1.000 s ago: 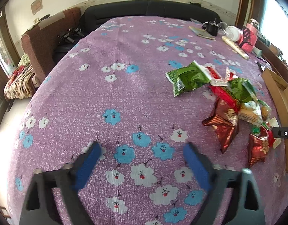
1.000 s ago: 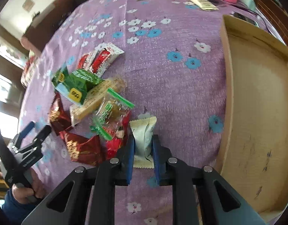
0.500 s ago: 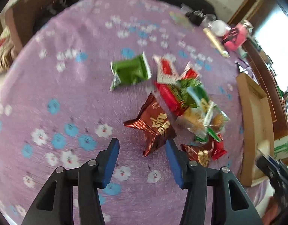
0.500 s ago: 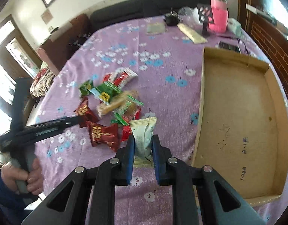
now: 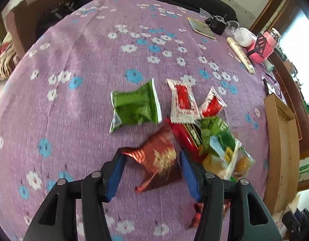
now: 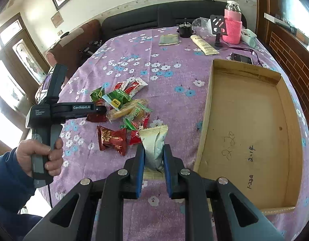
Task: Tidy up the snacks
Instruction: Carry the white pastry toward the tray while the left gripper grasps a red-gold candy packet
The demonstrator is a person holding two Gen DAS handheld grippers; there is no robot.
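Observation:
A pile of snack packets (image 5: 214, 138) lies on the purple flowered cloth, with a green packet (image 5: 134, 106) and two red-and-white sachets (image 5: 182, 100) at its far side. My left gripper (image 5: 152, 158) points down over a dark red foil packet (image 5: 160, 156). Its jaws are opening, the packet lies between the blue pads, and the left pad is at its crimped end. My right gripper (image 6: 153, 150) is shut on a pale cream packet (image 6: 154, 138), held above the cloth to the left of the cardboard tray (image 6: 244, 120). A second red foil packet (image 6: 113, 139) lies near it.
The tray's bare floor shows only pen marks. At the far end stand a pink bottle (image 6: 232, 26), a phone stand, a cream tube (image 6: 204, 45), a notebook (image 6: 168, 39) and a phone (image 6: 241, 58). A hand (image 6: 41, 152) grips the left tool. A dark sofa lies beyond.
My left gripper moved from bare cloth to the pile, and its jaws narrowed around the dark red packet. My right gripper rose off the cloth with the pale packet.

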